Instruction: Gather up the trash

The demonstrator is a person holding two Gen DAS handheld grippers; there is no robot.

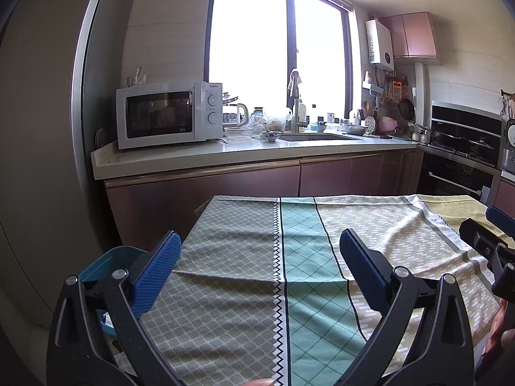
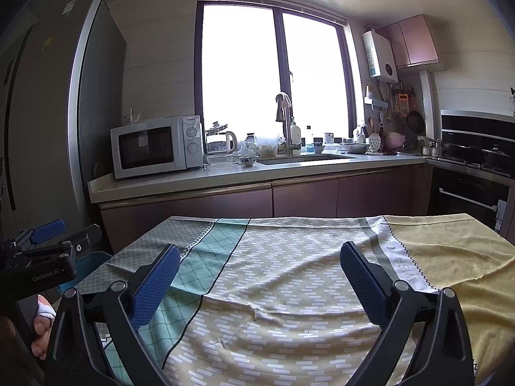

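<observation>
A table under a patterned cloth (image 1: 289,257) of grey, green and yellow panels fills the lower half of both views. My left gripper (image 1: 260,241) hovers open over its grey and green part, nothing between the blue pads. My right gripper (image 2: 260,254) hangs open over the yellow-patterned part of the cloth (image 2: 289,273), also holding nothing. A teal bin (image 1: 106,263) stands on the floor at the table's left side, with something white (image 1: 106,318) inside it. No loose trash shows on the cloth. Each gripper appears at the edge of the other's view.
Behind the table runs a kitchen counter (image 1: 206,157) with a white microwave (image 1: 167,114), a kettle, bowls, a sink and faucet (image 1: 294,103). A tall fridge (image 1: 42,128) stands left, an oven and stove (image 1: 463,148) right. A hand (image 2: 40,328) holds the left gripper's handle.
</observation>
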